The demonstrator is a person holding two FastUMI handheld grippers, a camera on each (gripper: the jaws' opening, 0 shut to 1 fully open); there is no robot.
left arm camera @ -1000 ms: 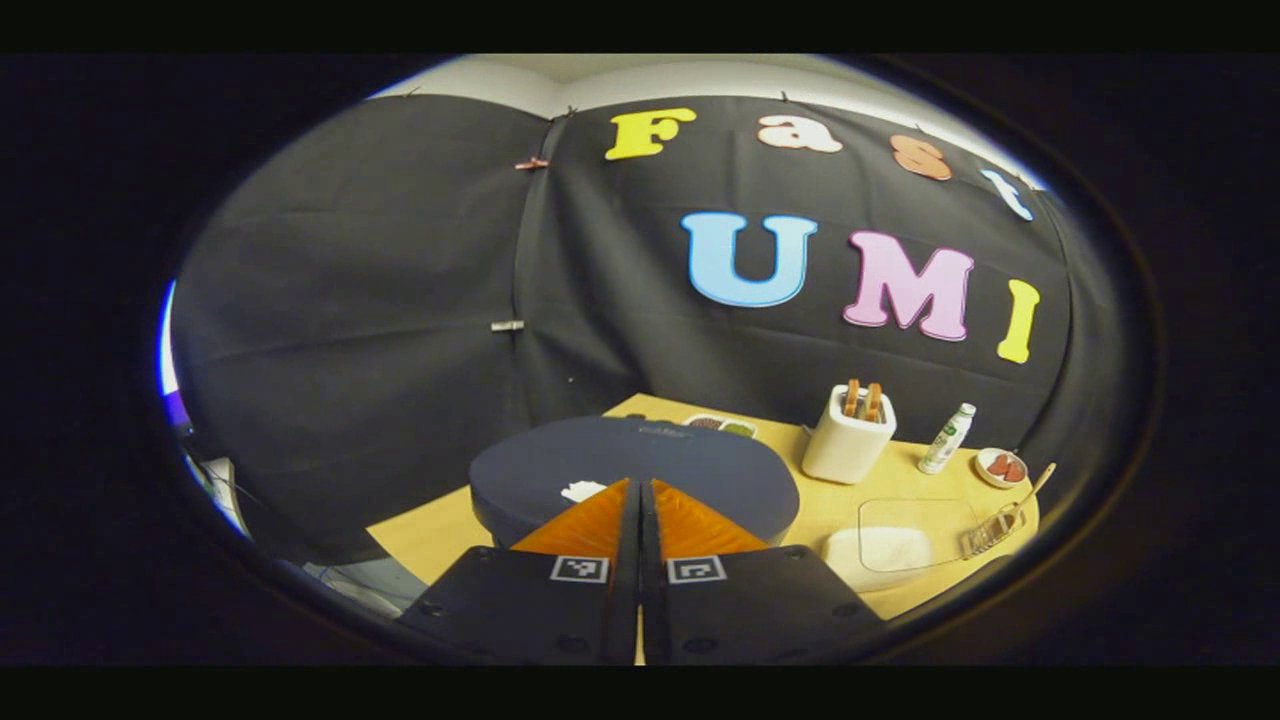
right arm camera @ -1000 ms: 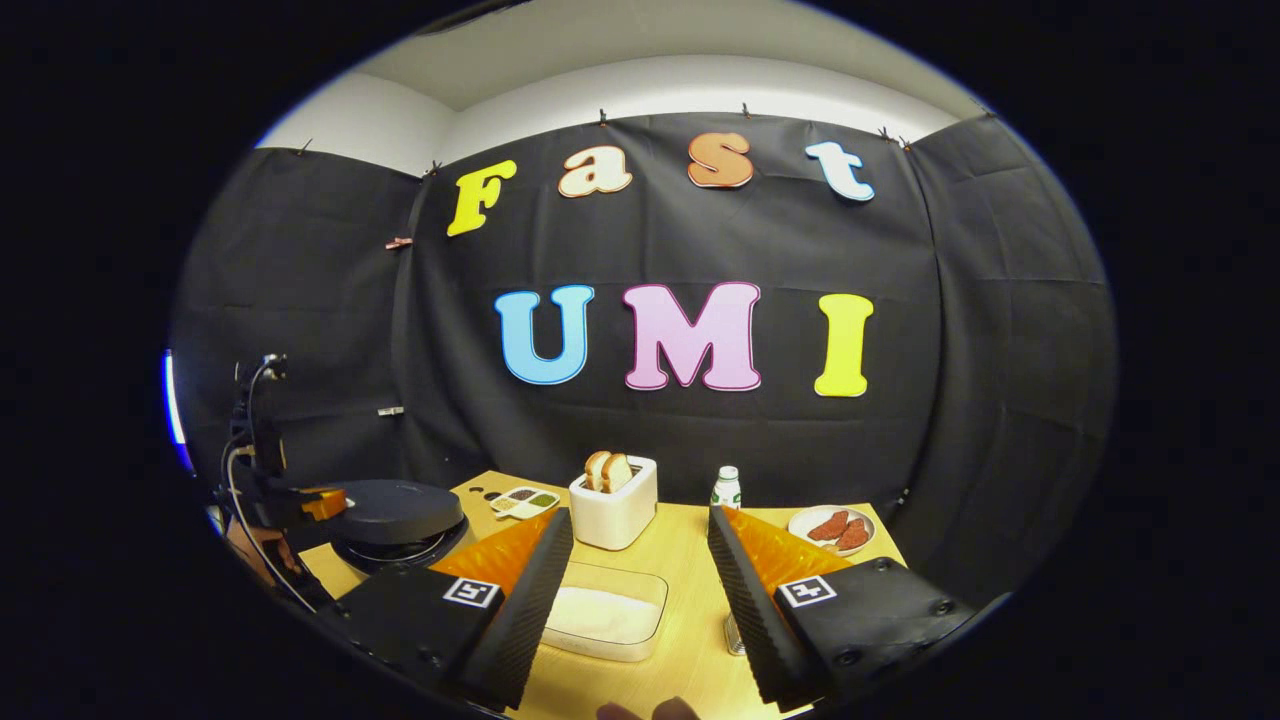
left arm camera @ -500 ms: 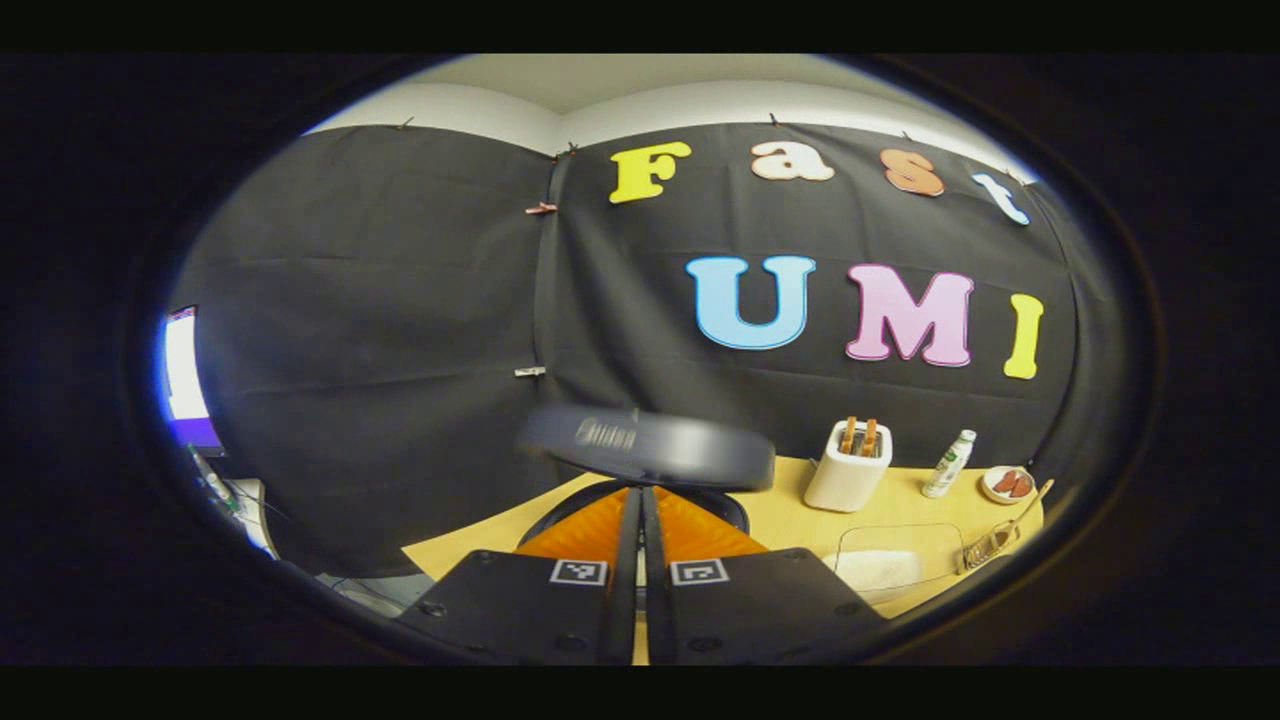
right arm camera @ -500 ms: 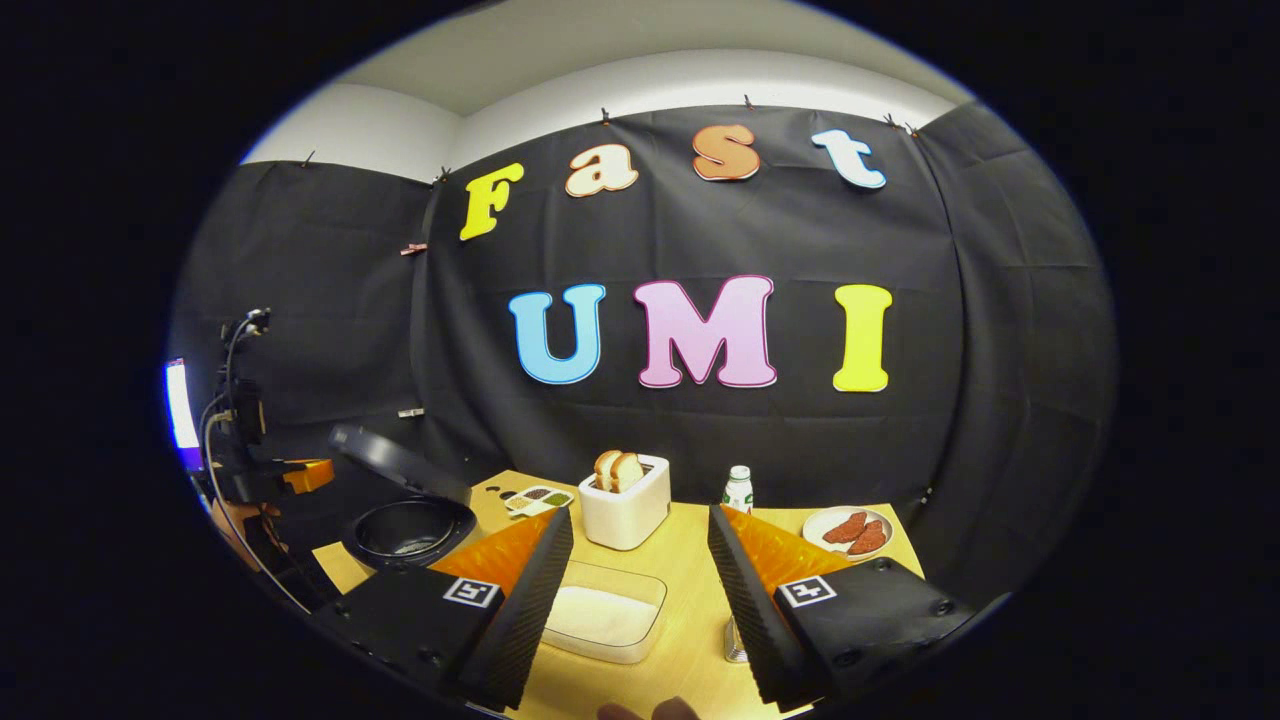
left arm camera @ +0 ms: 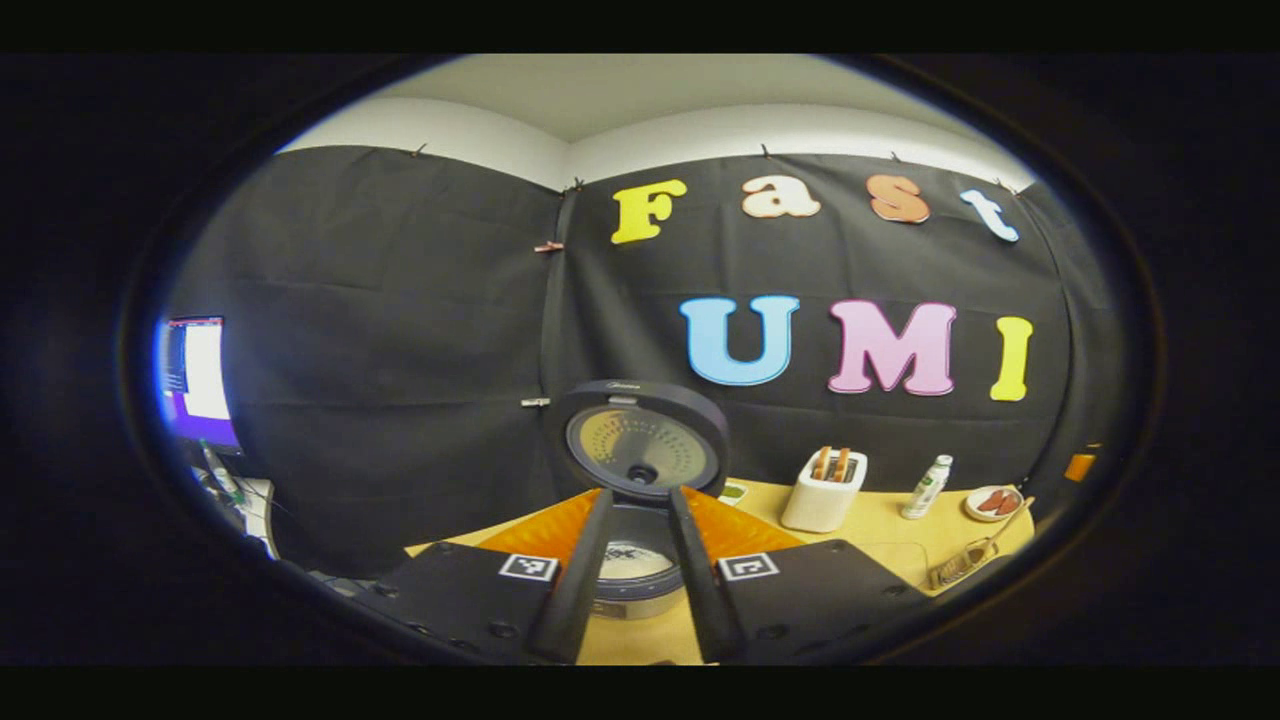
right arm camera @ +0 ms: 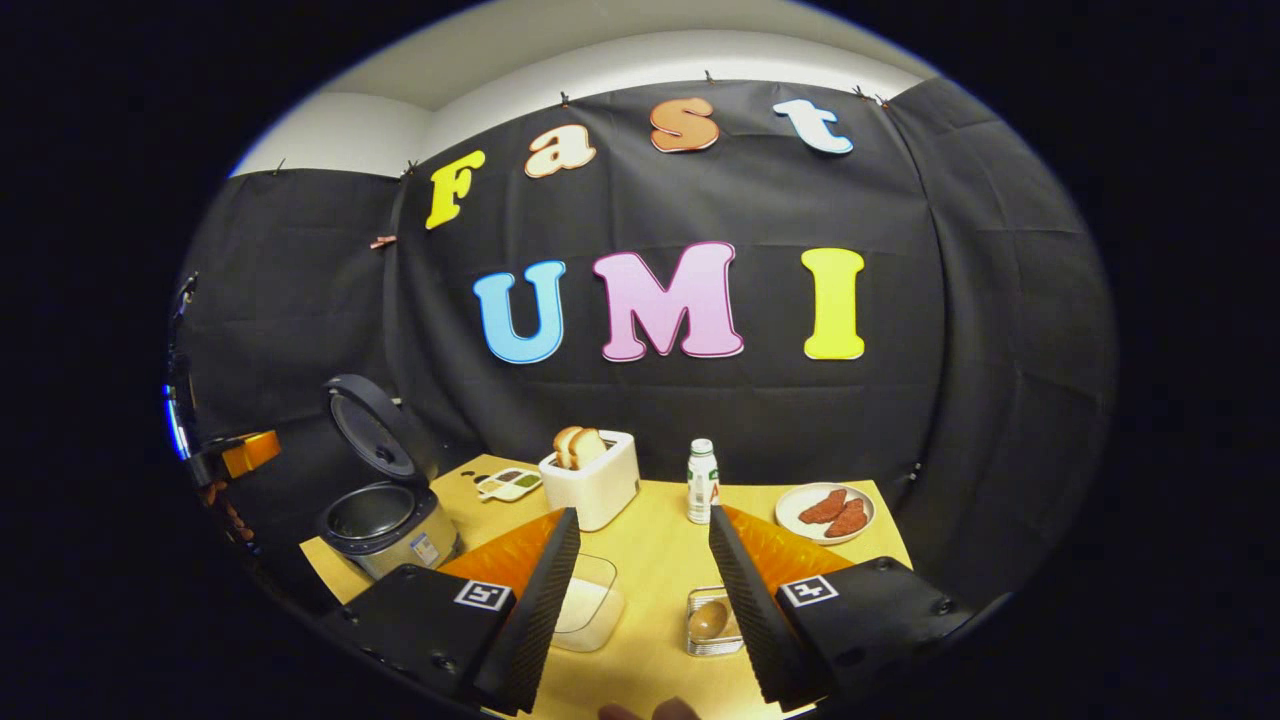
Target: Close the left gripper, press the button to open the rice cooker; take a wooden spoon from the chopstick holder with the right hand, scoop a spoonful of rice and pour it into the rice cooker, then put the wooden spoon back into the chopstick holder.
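Observation:
The rice cooker stands just past my left gripper, its lid raised upright. The left fingers stand slightly apart with nothing between them. From the right gripper view the cooker sits at the table's left end with its lid up, and the left gripper hangs beside it. My right gripper is open above the table. Below it lie the clear rice container and the wire chopstick holder holding the wooden spoon. That holder is far right in the left gripper view.
A white toaster with bread, a small bottle and a plate of sausages line the back of the wooden table. A small divided dish lies beside the cooker. A monitor glows at far left.
The cooker's lid swung from closed to fully upright. My left gripper drew back and its fingers parted. The right gripper tilted down, bringing the chopstick holder into view.

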